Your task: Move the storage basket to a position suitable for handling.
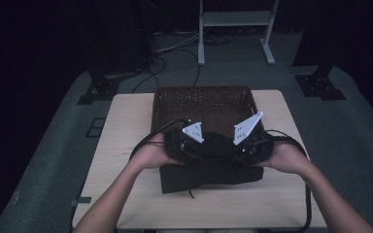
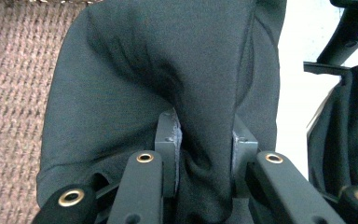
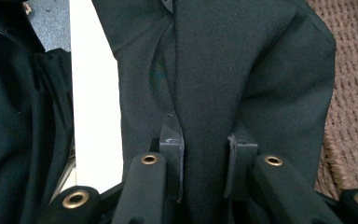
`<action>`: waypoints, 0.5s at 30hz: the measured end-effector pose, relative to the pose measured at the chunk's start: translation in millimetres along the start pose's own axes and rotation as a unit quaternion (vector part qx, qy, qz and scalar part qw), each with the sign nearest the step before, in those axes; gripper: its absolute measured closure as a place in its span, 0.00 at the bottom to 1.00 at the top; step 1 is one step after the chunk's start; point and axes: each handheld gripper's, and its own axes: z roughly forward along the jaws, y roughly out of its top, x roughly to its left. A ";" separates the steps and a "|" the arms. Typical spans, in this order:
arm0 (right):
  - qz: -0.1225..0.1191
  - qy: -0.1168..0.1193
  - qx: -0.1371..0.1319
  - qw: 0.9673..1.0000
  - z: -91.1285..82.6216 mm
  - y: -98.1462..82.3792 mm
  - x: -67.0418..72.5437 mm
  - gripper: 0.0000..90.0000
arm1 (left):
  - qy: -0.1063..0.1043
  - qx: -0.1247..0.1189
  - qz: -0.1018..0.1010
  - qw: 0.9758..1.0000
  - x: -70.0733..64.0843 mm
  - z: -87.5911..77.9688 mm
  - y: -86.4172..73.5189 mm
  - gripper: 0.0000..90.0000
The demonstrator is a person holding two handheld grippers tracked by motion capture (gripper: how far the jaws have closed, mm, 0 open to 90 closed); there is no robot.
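A black cloth [image 1: 209, 172] lies folded on the wooden table [image 1: 121, 145] just in front of a brown wicker basket [image 1: 201, 99]. Both hands lift its far edge. My left gripper [image 1: 187, 145] is shut on a thick fold of the black cloth [image 2: 168, 84], which bulges up between its jaws. On the other side my right gripper [image 1: 252, 148] is shut on another fold of the same cloth [image 3: 223, 79]. The two grippers face each other, close together, with cloth bunched between them.
The basket's woven side [image 2: 9, 93] shows at the left of the left gripper view and its woven wall [image 3: 354, 79] at the right of the right gripper view. Bare tabletop lies left and right of the cloth. A white frame [image 1: 235, 22] stands on the floor beyond.
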 end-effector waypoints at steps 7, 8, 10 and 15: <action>-0.004 -0.002 -0.006 1.000 -9.5 5.9 -3.5 0.81 | 0.003 0.001 0.004 1.000 4.9 -9.7 7.9 0.79; -0.004 -0.003 -0.005 1.000 -11.2 7.0 -4.4 0.81 | 0.005 -0.001 0.004 1.000 5.4 -10.7 8.9 0.79; -0.006 -0.004 -0.006 1.000 -13.7 9.0 -6.0 0.81 | 0.004 0.002 0.007 1.000 7.1 -13.1 10.4 0.79; -0.007 -0.008 -0.004 1.000 -20.5 13.6 -9.1 0.81 | 0.005 -0.002 0.010 1.000 11.8 -18.2 15.9 0.79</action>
